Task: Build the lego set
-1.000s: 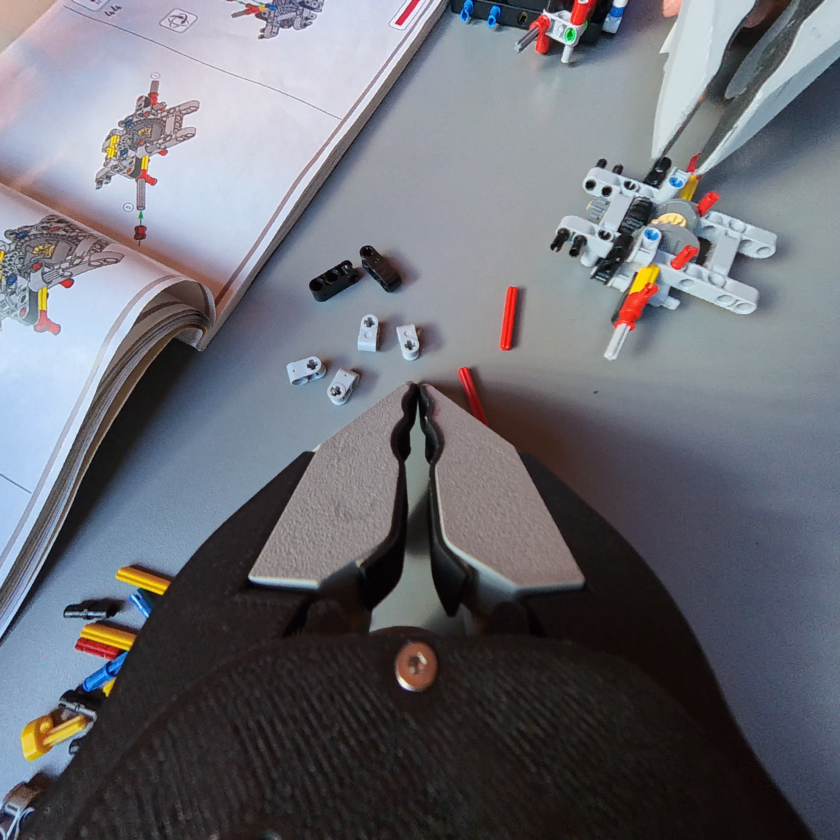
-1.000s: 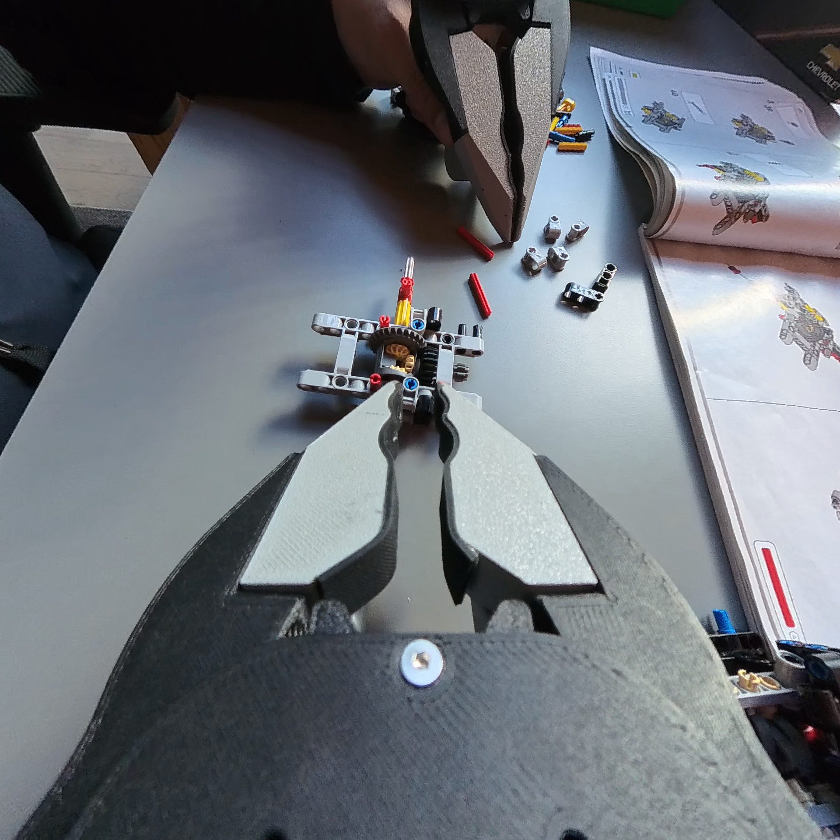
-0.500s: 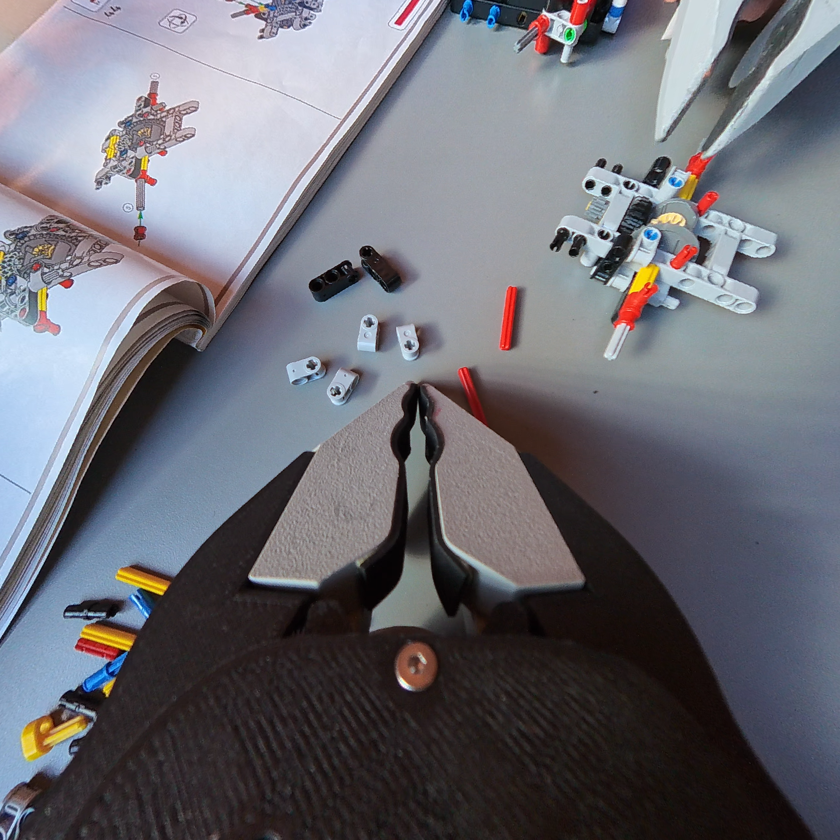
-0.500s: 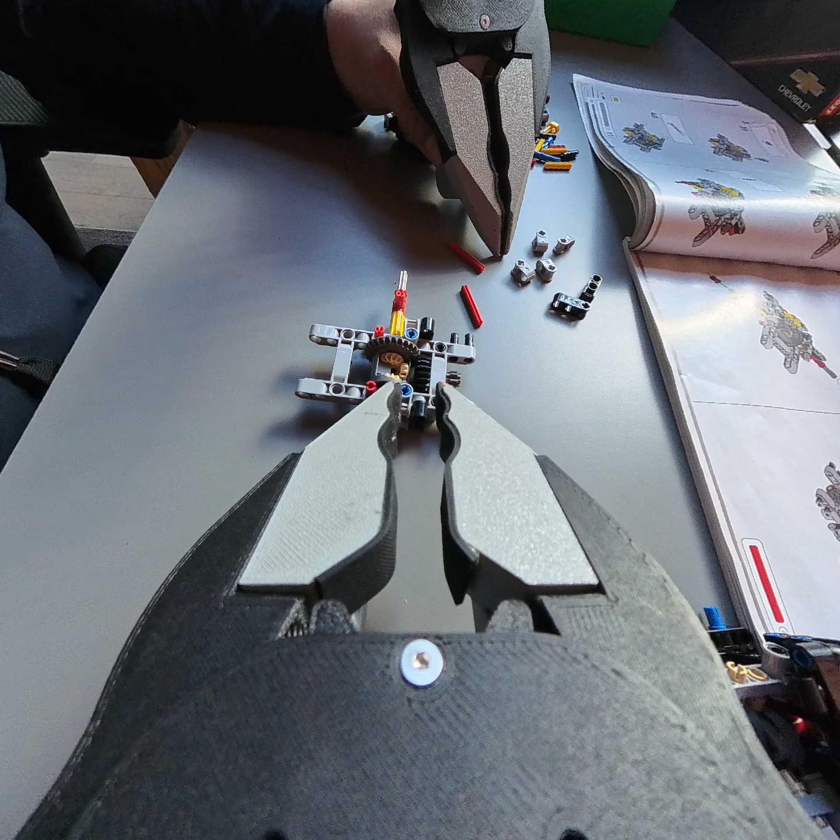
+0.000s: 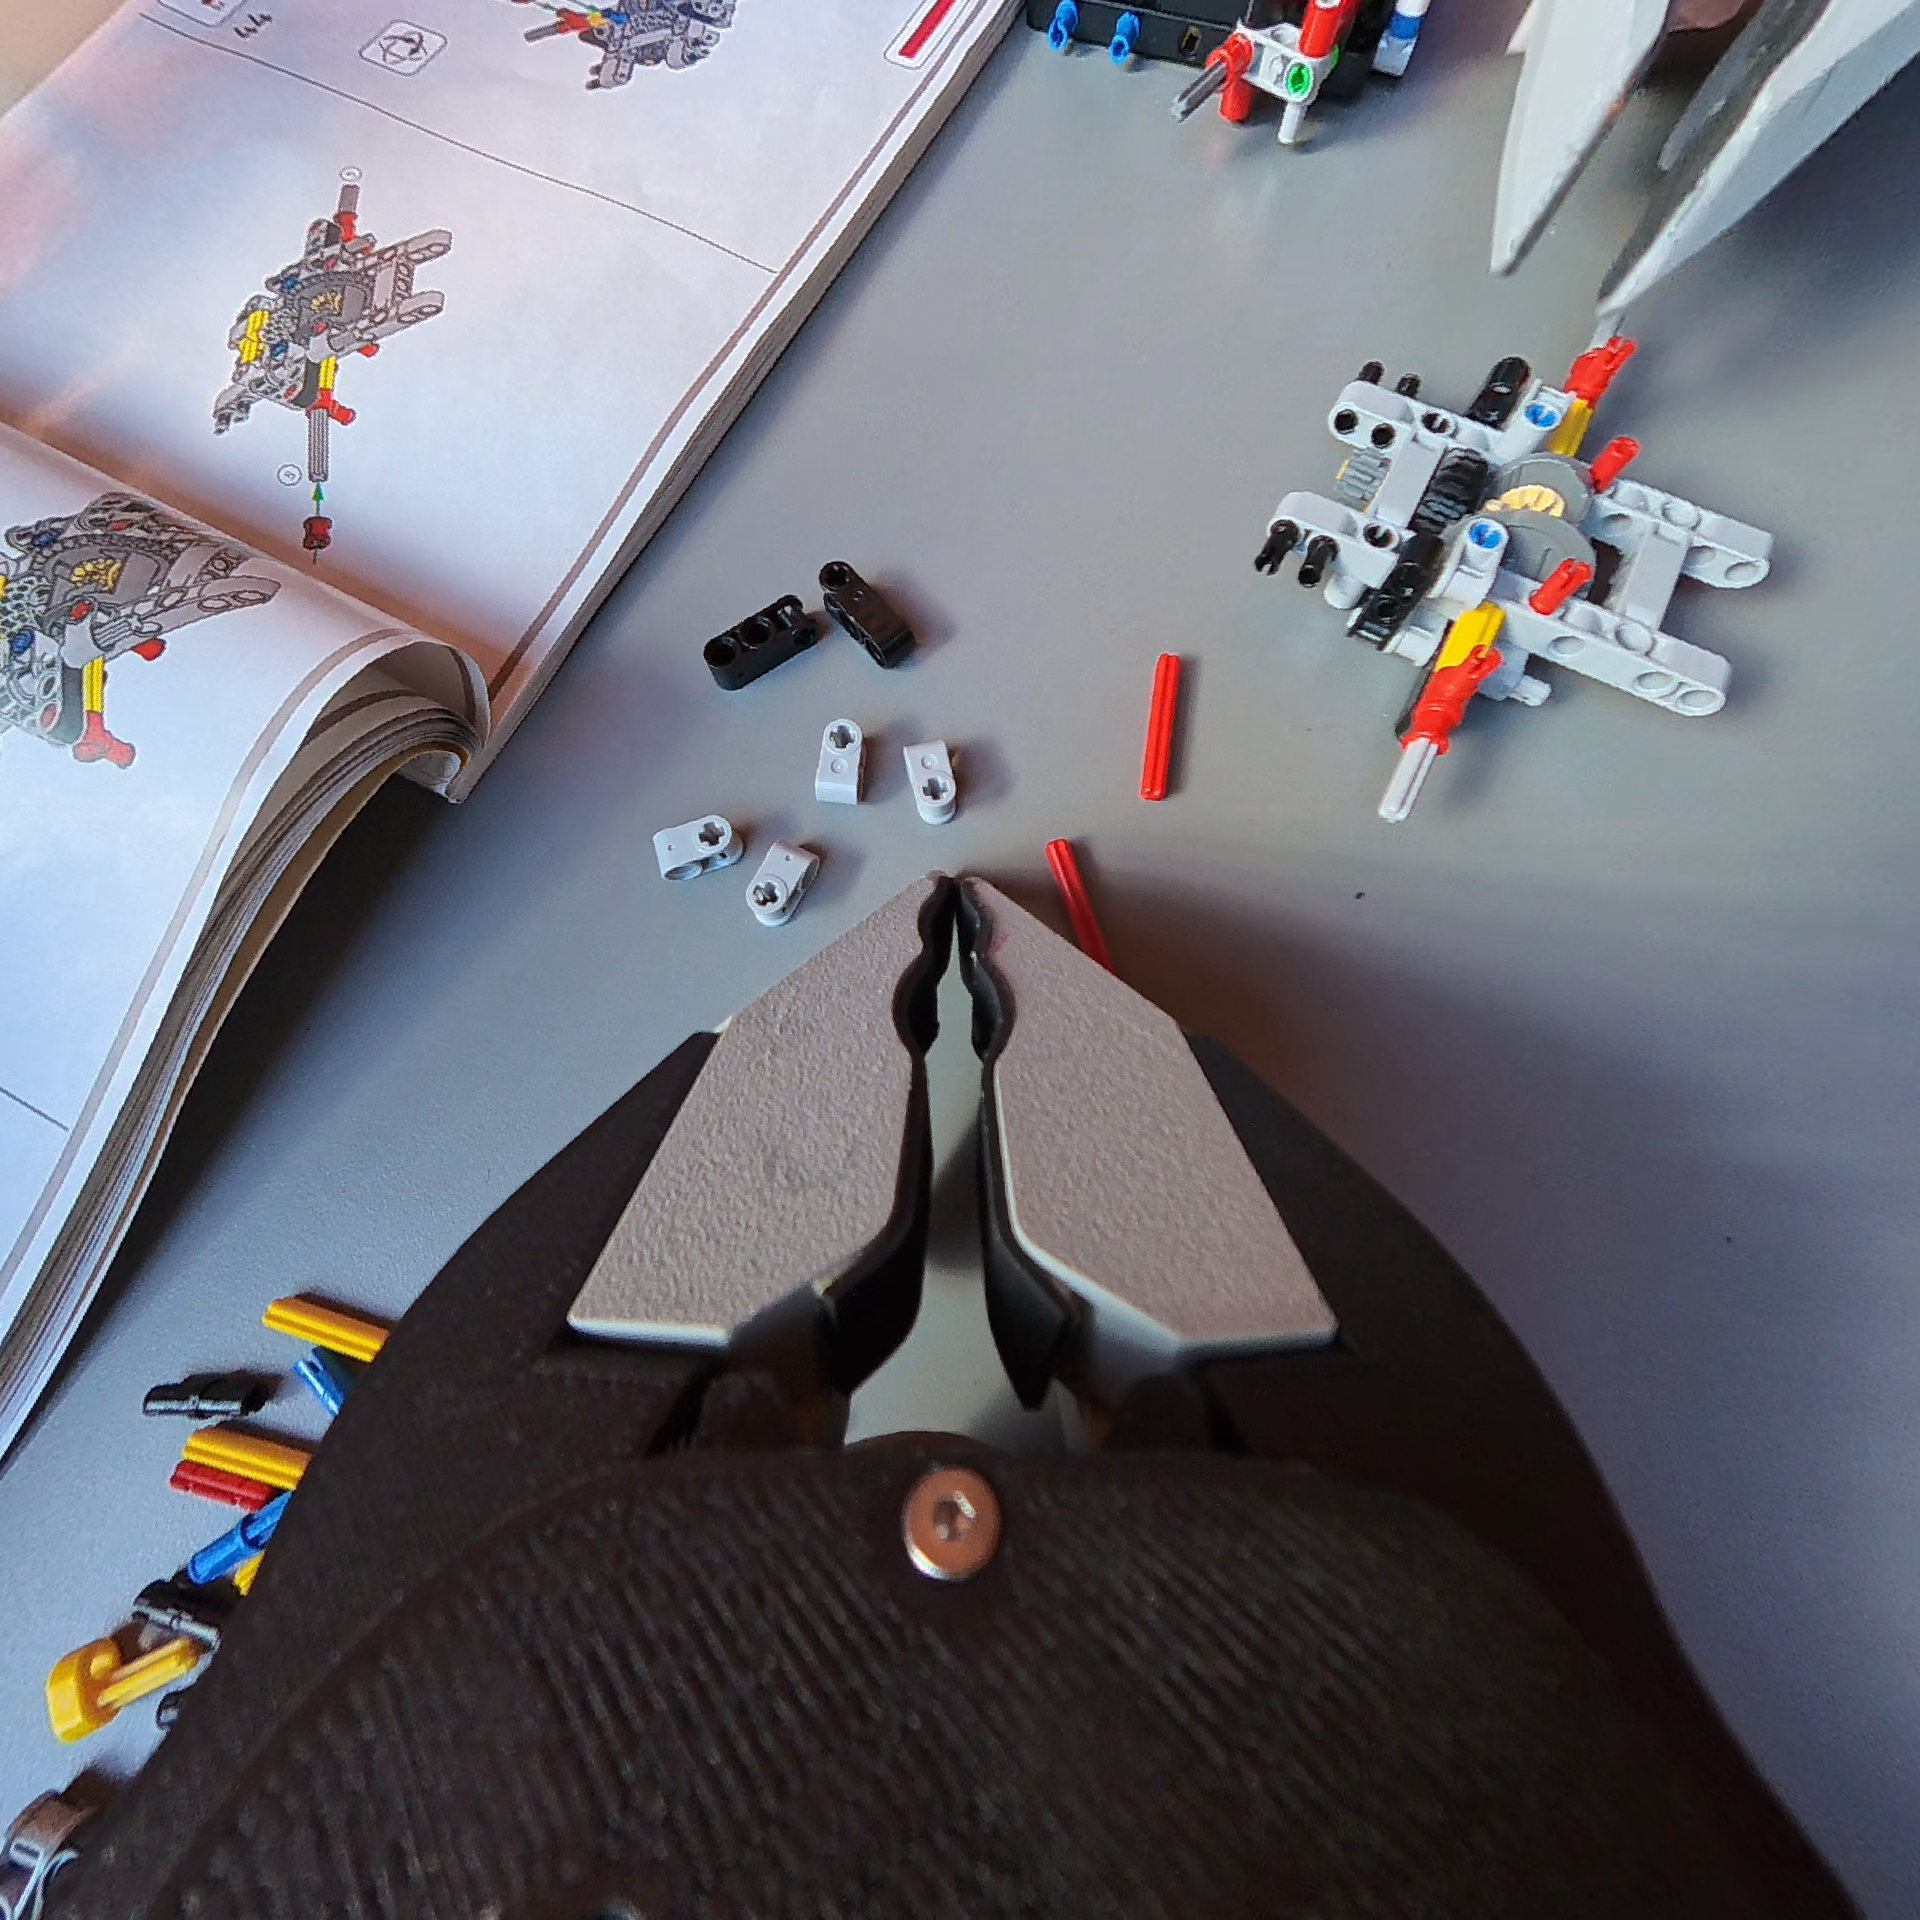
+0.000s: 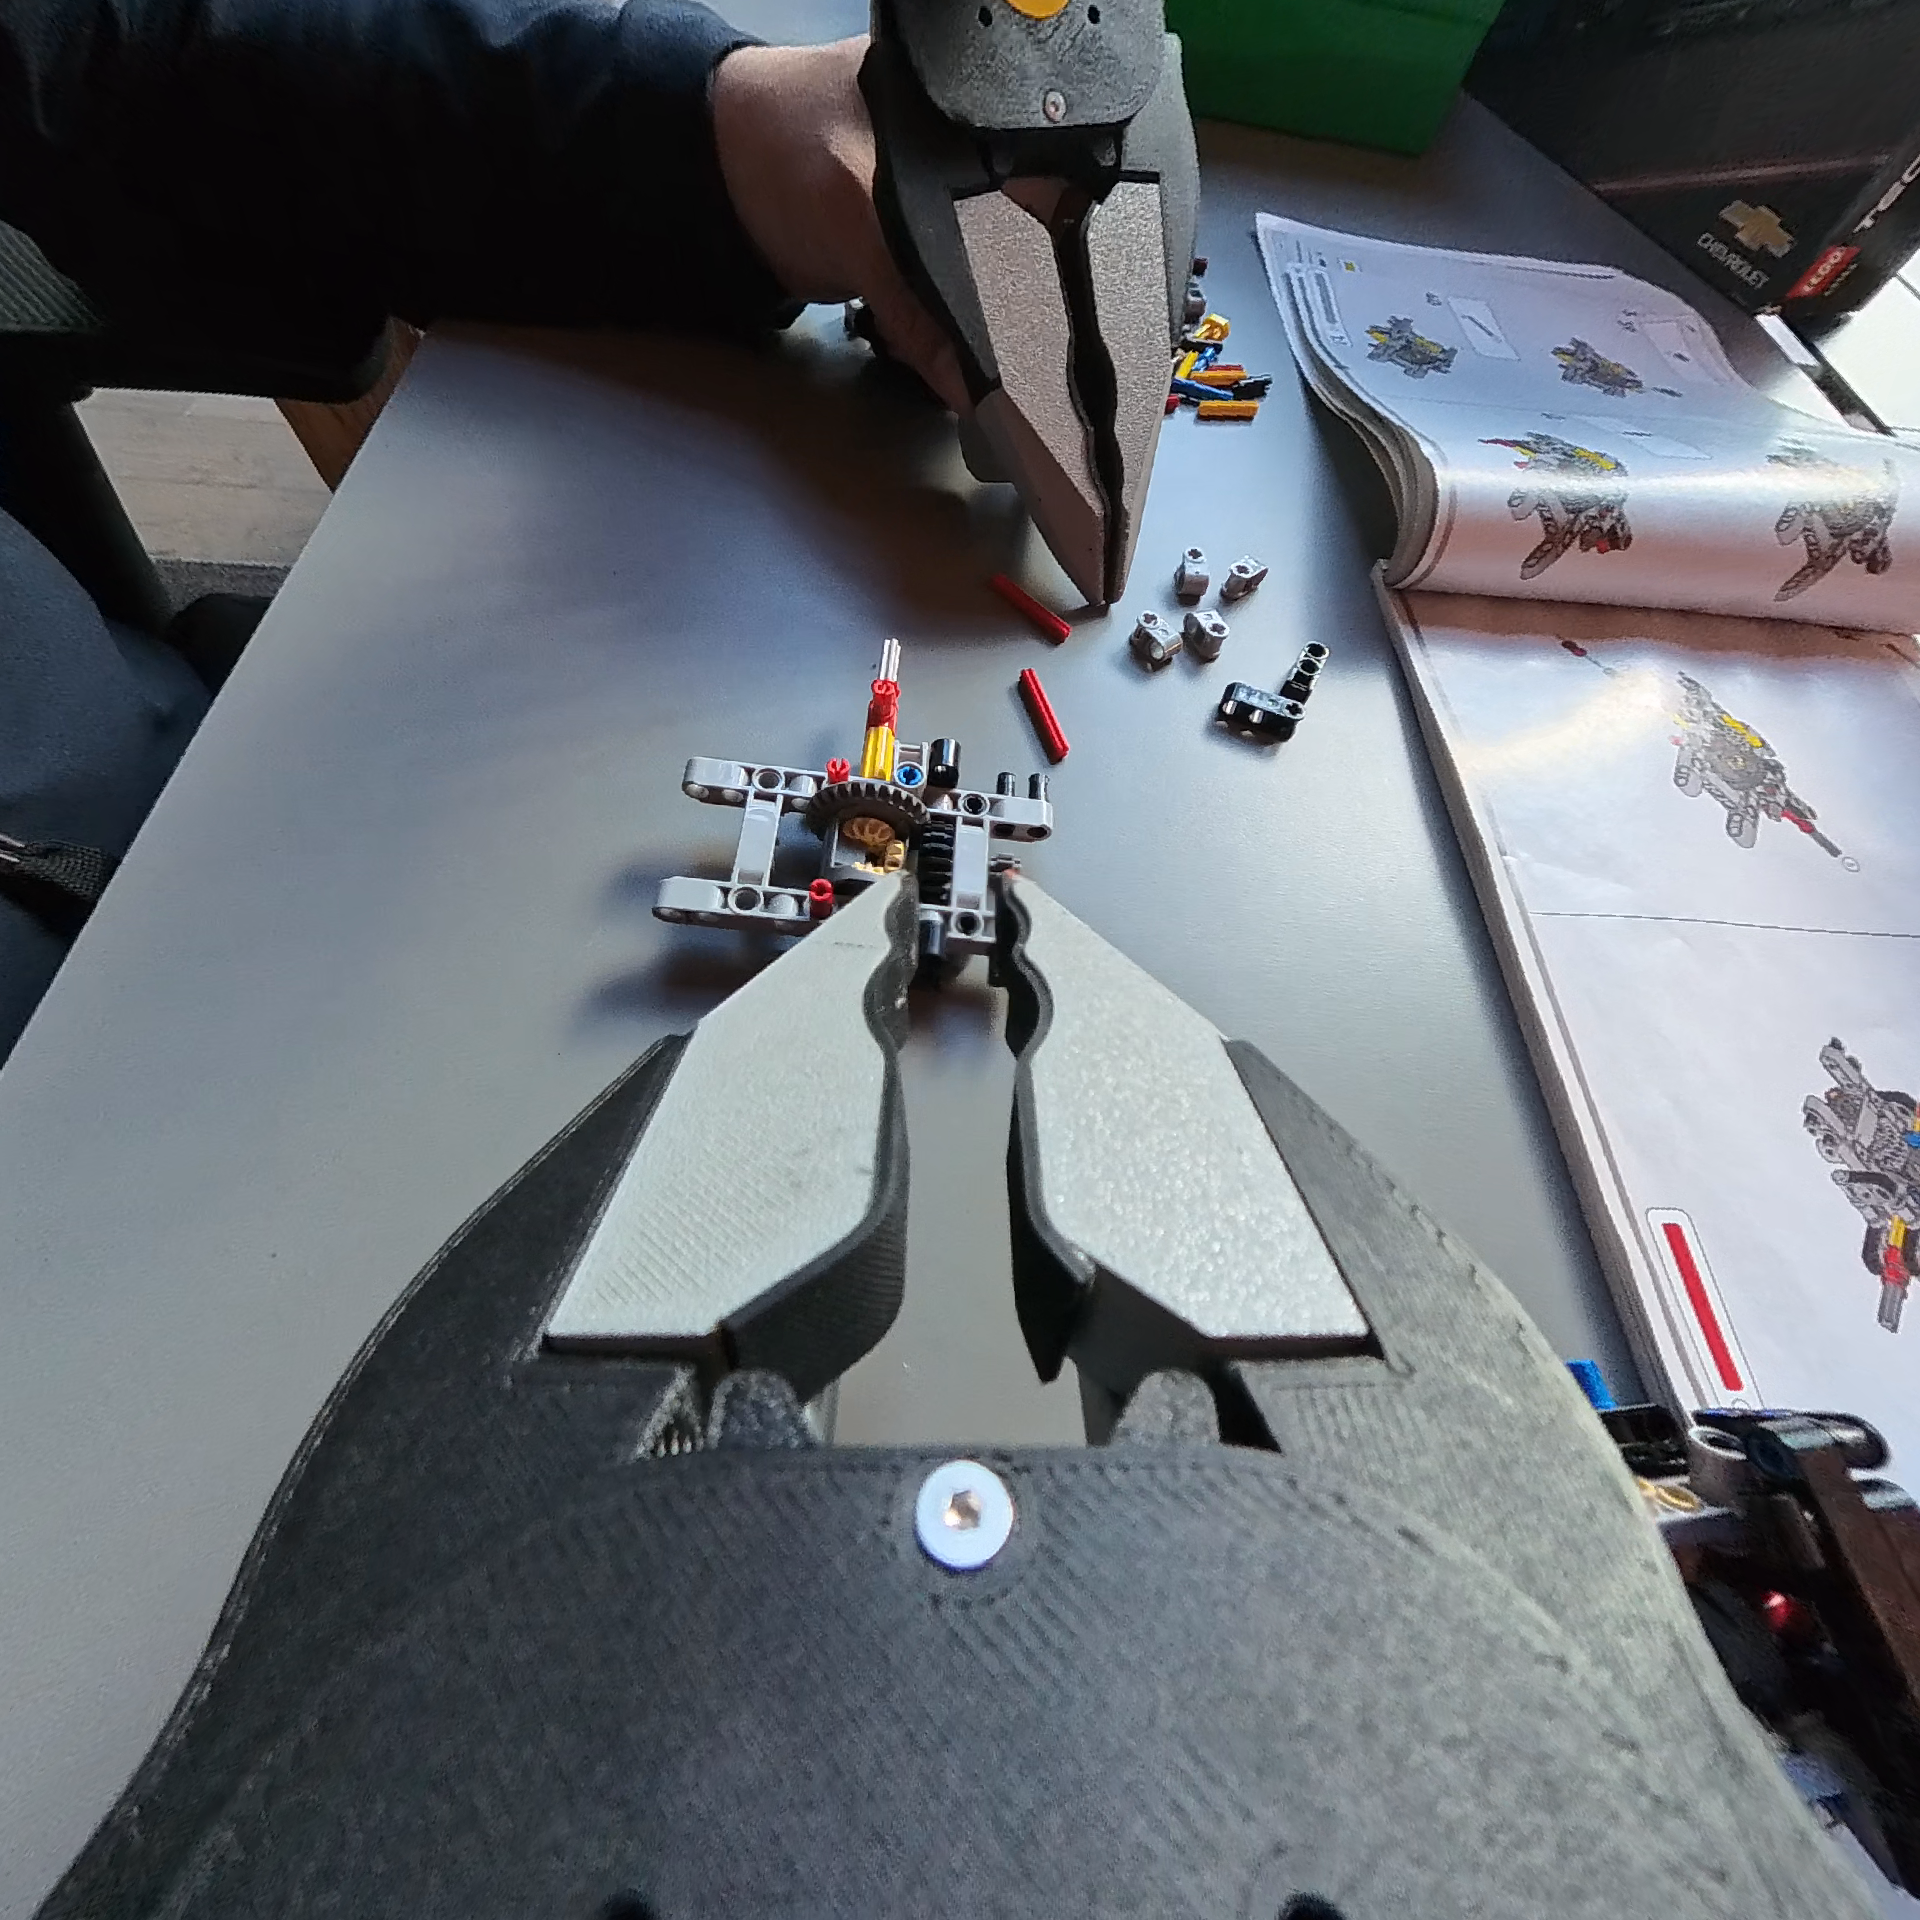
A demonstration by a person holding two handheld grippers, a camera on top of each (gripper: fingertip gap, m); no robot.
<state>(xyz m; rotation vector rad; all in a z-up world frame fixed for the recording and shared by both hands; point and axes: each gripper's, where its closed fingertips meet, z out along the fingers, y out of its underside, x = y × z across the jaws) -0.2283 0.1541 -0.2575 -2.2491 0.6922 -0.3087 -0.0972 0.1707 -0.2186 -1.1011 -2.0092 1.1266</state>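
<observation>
Left claw (image 5: 954, 883), jaws closed on nothing, hovers with a red axle (image 5: 1070, 883) just to its right and grey connectors (image 5: 779, 883) to its left; right claw (image 6: 951, 883), jaws slightly parted, gripping nothing, hangs just short of the gear assembly (image 6: 769, 821) ahead

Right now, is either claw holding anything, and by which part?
Nothing is held. Left gripper is shut, bare, beside a red axle; right gripper is open by the grey assembly's end.

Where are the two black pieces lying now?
In the left wrist view, the two black pieces lie beside the open booklet, just beyond four small grey pieces.
</observation>
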